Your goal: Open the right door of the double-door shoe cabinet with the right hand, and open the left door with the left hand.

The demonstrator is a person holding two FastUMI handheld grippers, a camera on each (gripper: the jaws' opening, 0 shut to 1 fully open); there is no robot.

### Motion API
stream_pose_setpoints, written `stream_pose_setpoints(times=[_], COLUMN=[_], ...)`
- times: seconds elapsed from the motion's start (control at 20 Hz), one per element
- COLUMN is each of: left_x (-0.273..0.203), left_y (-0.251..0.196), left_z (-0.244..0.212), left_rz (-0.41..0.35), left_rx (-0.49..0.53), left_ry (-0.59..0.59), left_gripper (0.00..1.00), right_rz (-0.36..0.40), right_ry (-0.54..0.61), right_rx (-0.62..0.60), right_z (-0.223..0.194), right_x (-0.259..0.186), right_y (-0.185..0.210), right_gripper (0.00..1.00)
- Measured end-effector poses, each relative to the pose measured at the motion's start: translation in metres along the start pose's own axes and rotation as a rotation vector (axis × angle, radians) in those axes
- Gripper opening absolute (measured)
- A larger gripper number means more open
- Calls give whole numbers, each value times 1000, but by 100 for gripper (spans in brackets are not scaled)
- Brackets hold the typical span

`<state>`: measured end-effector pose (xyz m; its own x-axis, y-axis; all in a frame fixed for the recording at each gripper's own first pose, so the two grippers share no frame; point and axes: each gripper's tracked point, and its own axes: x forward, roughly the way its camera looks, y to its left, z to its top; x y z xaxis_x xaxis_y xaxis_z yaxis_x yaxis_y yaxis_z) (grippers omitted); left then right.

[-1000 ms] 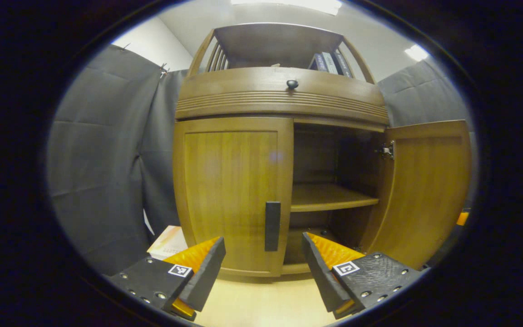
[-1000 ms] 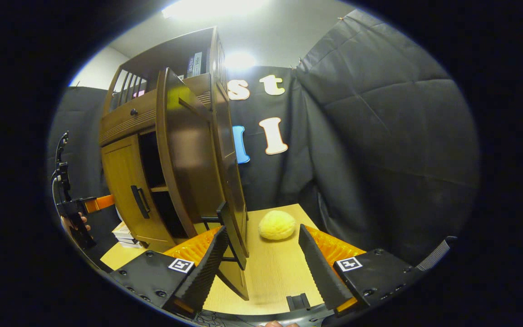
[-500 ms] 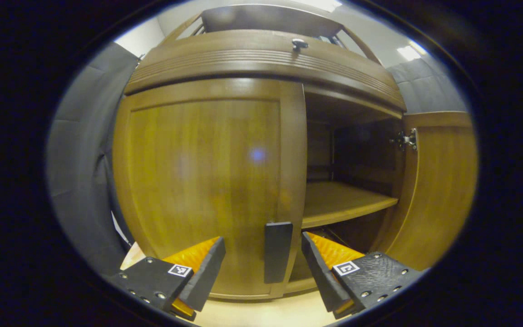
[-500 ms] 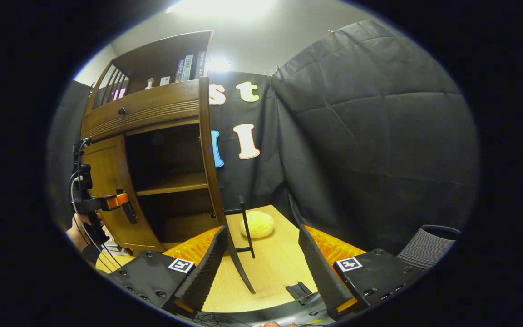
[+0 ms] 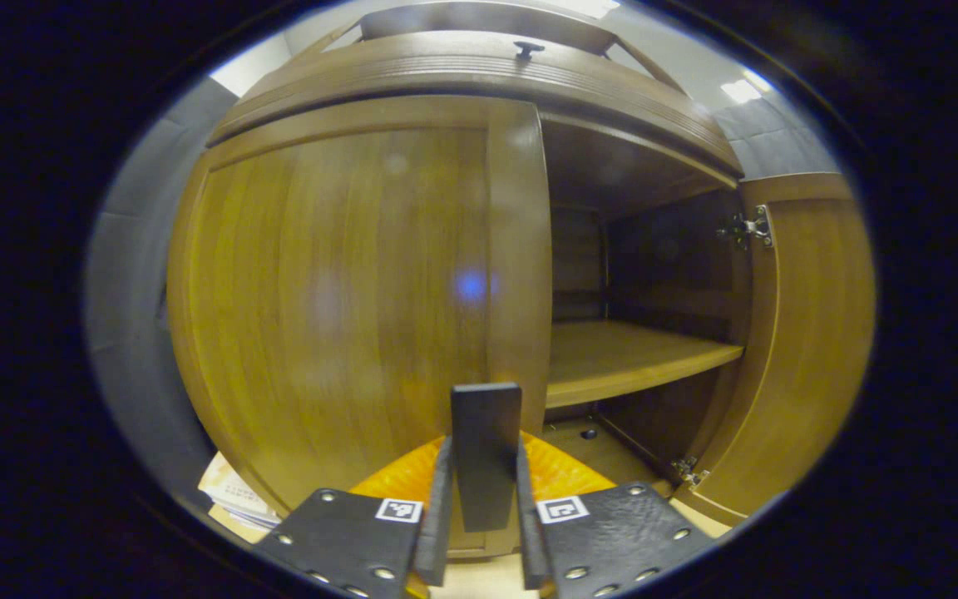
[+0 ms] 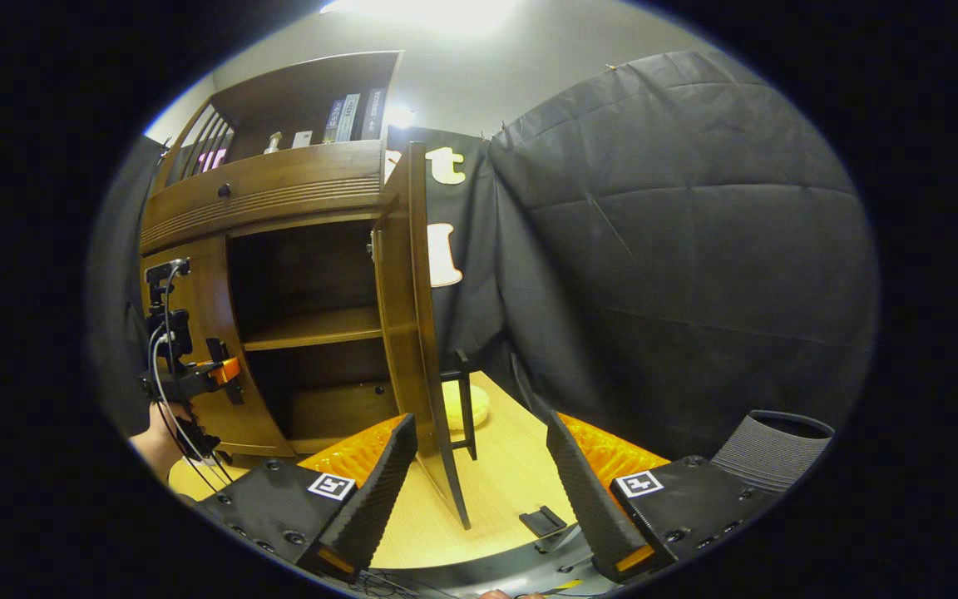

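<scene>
With left gripper (image 5: 483, 532) clamped on the handle (image 5: 486, 466) of the shut left door (image 5: 346, 308), pull outward along the hinge arc, squeezing firmly, while right gripper (image 6: 479, 482) idles agape beside the open right door (image 6: 417, 333).

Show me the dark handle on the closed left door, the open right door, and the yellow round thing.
Dark handle (image 5: 486, 453), left gripper view, its front.
Open right door (image 6: 414, 333), right gripper view, its edge.
Yellow round thing (image 6: 454, 403), right gripper view, visible top.

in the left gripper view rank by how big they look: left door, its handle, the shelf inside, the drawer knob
1. left door
2. shelf
3. handle, clamped by the left hand-held gripper; it sits nearest the camera, so it looks oversized
4. drawer knob
</scene>
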<state>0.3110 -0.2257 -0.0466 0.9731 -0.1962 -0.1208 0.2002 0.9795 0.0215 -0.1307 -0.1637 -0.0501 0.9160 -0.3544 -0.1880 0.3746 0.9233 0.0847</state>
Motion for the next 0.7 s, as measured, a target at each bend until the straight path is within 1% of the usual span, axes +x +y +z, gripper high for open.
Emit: stream_pose_setpoints(times=[0.05, 0.15, 0.3, 0.5, 0.7], left_x=[-7, -5, -9, -8, -34], left_y=[2, 2, 0, 0, 1], left_z=[3, 1, 1, -5, -10], left_rz=[6, 8, 10, 4, -31], left_rx=[13, 18, 2, -23, -16], left_ry=[-18, -16, -12, 1, 2], left_gripper=[42, 30, 27, 5, 5], right_rz=[5, 23, 59, 111, 153], right_ry=[-4, -7, -2, 2, -6], right_rx=[-2, -2, -22, -21, -17], right_z=[1, 1, -6, -10, -16], right_x=[0, -1, 0, -1, -3], right_y=[5, 16, 30, 46, 56], right_gripper=[92, 92, 93, 93, 93])
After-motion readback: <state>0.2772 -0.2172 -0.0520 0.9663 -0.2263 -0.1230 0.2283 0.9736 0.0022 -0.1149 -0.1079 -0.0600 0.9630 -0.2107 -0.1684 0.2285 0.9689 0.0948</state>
